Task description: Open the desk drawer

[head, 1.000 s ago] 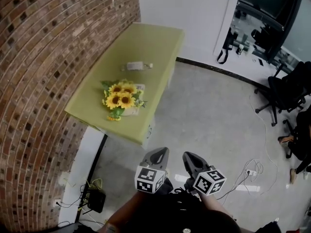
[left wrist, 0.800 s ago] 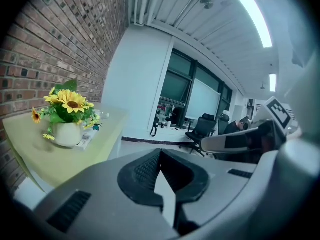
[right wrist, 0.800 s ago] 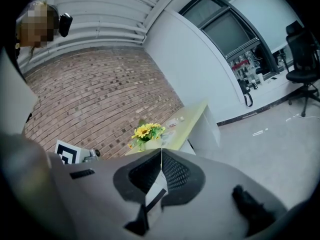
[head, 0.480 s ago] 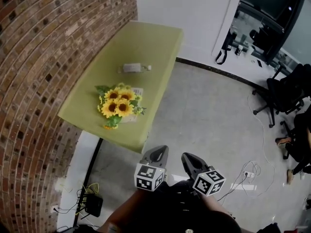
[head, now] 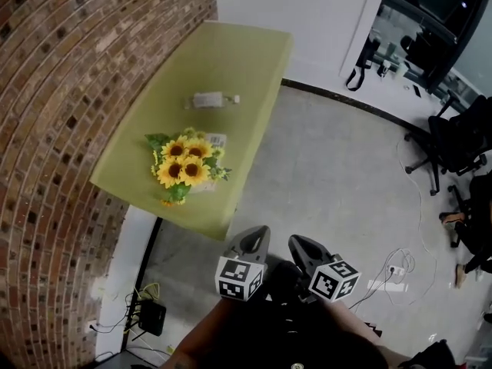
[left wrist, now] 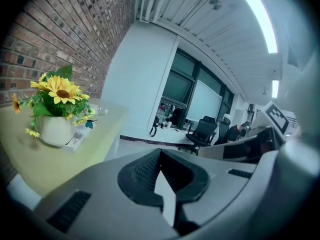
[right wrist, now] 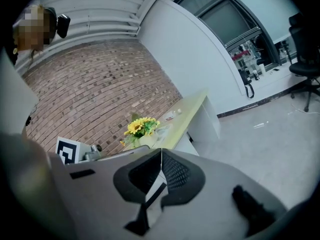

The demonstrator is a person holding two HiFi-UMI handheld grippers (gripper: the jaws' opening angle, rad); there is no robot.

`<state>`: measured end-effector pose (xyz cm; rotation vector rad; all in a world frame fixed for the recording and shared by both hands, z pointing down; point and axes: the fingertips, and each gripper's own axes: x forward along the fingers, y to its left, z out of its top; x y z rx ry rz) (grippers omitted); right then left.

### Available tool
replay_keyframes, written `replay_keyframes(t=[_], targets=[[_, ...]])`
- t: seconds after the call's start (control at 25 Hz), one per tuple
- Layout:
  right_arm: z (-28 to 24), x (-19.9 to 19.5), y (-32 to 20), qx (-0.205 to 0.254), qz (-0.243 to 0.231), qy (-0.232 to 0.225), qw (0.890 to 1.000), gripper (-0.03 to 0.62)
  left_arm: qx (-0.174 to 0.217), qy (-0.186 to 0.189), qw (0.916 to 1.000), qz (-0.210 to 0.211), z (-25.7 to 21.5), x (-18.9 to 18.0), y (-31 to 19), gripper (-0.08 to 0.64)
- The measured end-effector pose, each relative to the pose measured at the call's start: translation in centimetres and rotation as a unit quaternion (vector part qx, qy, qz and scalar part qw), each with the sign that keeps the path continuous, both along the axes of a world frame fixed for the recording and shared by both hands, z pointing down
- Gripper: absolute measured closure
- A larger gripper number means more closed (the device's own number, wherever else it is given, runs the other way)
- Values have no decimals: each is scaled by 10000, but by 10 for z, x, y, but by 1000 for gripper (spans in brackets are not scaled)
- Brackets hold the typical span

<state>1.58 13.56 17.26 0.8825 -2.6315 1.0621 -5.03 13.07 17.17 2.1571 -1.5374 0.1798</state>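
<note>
head view shows you standing off the near end of the desk (head: 231, 75), which runs lengthwise along the brick wall (head: 69, 91) with its yellow-green top facing up. from this angle you see only the top and its thin front edge. the drawer itself cannot be made out here.

your left gripper (head: 257, 235) and right gripper (head: 296, 243) sit side by side low in the frame, close to your body, over the grey floor (head: 338, 175). both are well apart from the desk and point toward its near corner.

in the left gripper view your jaws are pressed together at the tips, with nothing between them. the right gripper view shows the same: pads meeting along a thin line and holding nothing. that view also catches the white side panel under the desk top, but no drawer front or handle is clear on it.

on the desk, a bunch of sunflowers (head: 184, 167) in a white pot stands near the end closest to you, resting on a flat printed sheet. a small white object (head: 209, 99) lies further along the top, well apart from the flowers.

a black box with cables (head: 151, 317) lies on the floor by the wall below the desk's near end. a black office chair (head: 461, 141) stands far off to your right.
</note>
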Motion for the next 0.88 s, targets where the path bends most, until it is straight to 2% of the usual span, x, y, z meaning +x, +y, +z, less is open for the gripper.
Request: replay_keyframes(t=[0.28,0.6,0.72,0.88], targets=[[-12,-14,-40,141,-307,-81,9994,579,55,-29,9993,-372,-11,-11,-34,551],[-1,-20,-79,136,-566,-200,9981,579,-170,-281,9990,-306,6,-5,-59,551],[17,-23,-89,-6,-677,-226,9974,578,-289,-324,9987,-282,21,-2,-69,551],[55,-26,-105,-424,-652,-293,9965,578,-363,-359,9979,-386,43,1,-84,551]])
